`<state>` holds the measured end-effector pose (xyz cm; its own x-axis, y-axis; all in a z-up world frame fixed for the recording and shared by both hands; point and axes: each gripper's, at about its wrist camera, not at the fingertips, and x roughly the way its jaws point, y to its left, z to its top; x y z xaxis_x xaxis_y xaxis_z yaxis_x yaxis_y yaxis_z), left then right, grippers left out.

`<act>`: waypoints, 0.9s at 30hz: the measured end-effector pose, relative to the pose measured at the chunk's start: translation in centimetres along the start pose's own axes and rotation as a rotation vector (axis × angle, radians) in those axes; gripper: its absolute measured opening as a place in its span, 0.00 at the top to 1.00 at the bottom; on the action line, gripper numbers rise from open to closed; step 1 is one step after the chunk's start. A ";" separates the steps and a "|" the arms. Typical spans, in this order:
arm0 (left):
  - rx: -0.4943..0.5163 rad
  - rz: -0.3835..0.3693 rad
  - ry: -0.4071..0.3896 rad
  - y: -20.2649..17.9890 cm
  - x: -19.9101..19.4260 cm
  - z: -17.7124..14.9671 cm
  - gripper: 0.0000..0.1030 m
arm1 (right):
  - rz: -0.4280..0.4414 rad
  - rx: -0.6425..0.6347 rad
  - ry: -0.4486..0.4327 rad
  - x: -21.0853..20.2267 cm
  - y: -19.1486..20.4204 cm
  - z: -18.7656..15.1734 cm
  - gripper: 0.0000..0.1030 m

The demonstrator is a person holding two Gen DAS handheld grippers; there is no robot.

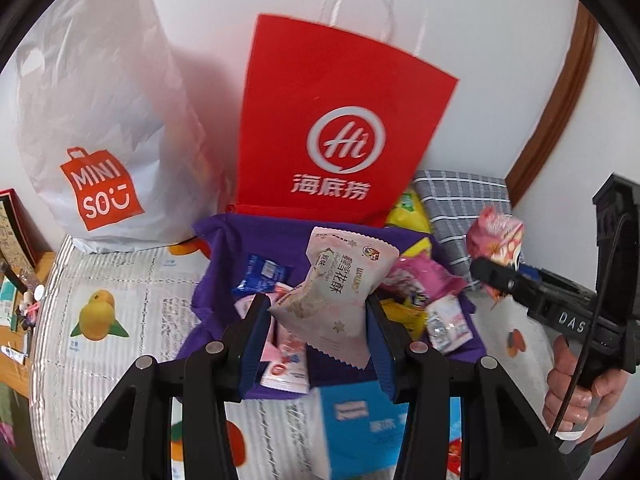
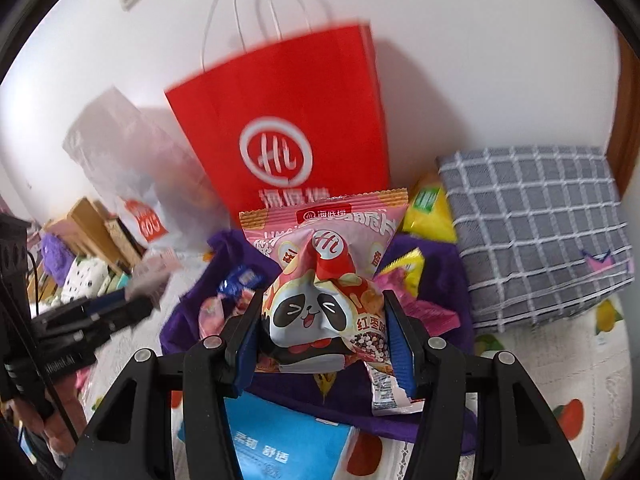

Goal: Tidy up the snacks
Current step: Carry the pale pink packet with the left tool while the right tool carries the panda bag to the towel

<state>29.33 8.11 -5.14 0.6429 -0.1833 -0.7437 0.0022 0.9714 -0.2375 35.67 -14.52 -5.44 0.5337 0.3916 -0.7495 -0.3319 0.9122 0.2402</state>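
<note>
My left gripper (image 1: 318,322) is shut on a pale pink snack packet (image 1: 336,284), held above the purple cloth bin (image 1: 224,248) full of loose snacks. My right gripper (image 2: 324,336) is shut on a puffy panda-print snack bag (image 2: 320,312), also over the purple bin (image 2: 432,280). In the left wrist view the right gripper (image 1: 490,276) comes in from the right with that crumpled pink bag (image 1: 496,236) in its fingers. The left gripper (image 2: 136,292) shows blurred at the left of the right wrist view. A flat pink wafer pack (image 2: 320,220) stands behind the panda bag.
A red paper bag (image 1: 340,120) leans on the wall behind the bin, a white MINISO plastic bag (image 1: 104,120) beside it at left. A grey checked cushion (image 2: 536,232) lies right. A blue box (image 1: 360,420) sits near the front edge of the bin. A fruit-print cover (image 1: 104,312) spreads underneath.
</note>
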 end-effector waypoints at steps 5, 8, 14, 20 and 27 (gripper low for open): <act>-0.055 0.008 0.022 2.3 1.8 0.4 0.57 | -0.015 -0.056 0.078 2.5 -0.4 -0.2 0.47; -0.064 0.017 0.035 3.0 2.6 0.5 0.57 | 0.003 -0.049 0.137 4.0 -1.0 -0.5 0.47; -0.080 0.004 0.055 3.3 4.7 0.8 0.57 | 0.034 -0.033 0.230 6.2 -2.0 -1.4 0.47; -0.086 0.001 0.096 2.9 7.0 0.6 0.56 | 0.054 -0.022 0.284 7.3 -2.5 -1.9 0.46; -0.103 -0.002 0.132 2.9 9.0 0.5 0.56 | 0.061 -0.027 0.301 7.7 -2.3 -1.9 0.42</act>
<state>35.54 9.39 -12.25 0.5366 -0.2103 -0.8172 -0.0795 0.9515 -0.2971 39.03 -13.83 -12.91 0.2592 0.3884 -0.8843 -0.3791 0.8830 0.2767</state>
